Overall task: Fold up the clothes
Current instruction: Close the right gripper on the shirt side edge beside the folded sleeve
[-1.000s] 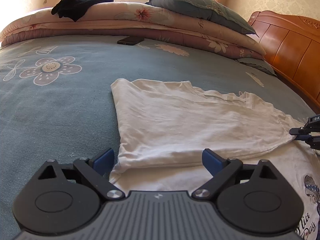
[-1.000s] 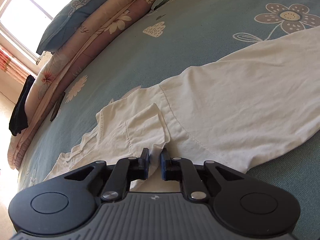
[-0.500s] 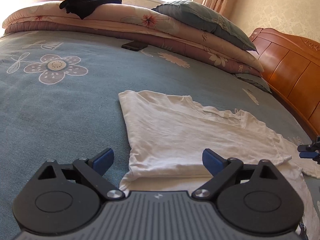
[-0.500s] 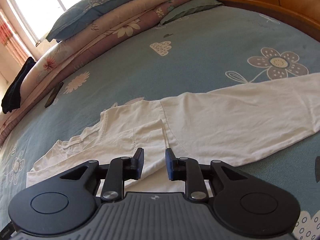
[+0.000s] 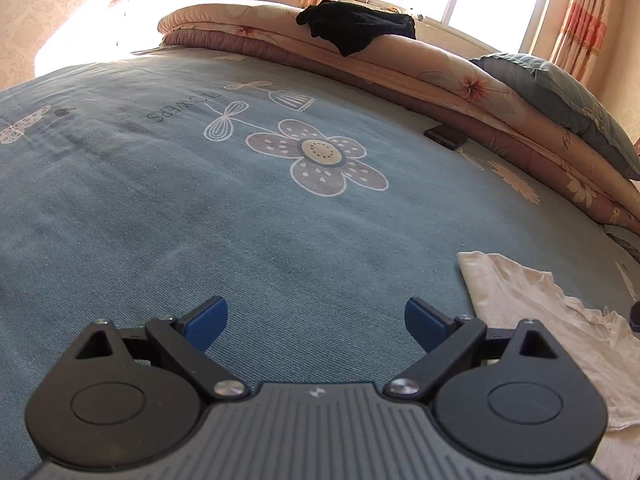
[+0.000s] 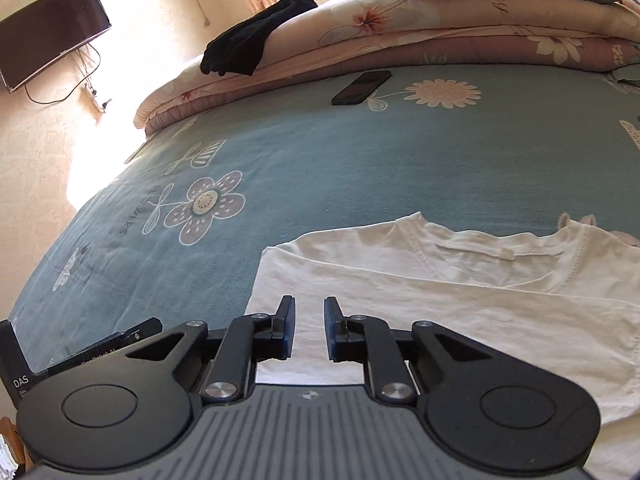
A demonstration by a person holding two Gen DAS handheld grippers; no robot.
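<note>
A white T-shirt [image 6: 440,304] lies flat on the blue flowered bedsheet [image 6: 320,160], its neckline [image 6: 500,254] facing the far side and one part folded over the body. My right gripper [image 6: 310,328] hovers over the shirt's left part; a narrow gap shows between its fingers and nothing is in it. In the left wrist view, only a corner of the shirt [image 5: 532,312] shows at the right. My left gripper [image 5: 314,320] is wide open over bare sheet, to the left of the shirt and apart from it.
Folded quilts [image 5: 440,76] and a pillow [image 5: 560,92] are stacked along the far side, with a black garment [image 5: 356,28] on top. A dark phone [image 6: 362,87] lies on the sheet by the quilts. A TV [image 6: 52,28] hangs on the wall.
My right gripper let go of the shirt's sleeve and swung left over the folded shirt. My left gripper turned left, from over the shirt's edge to bare sheet.
</note>
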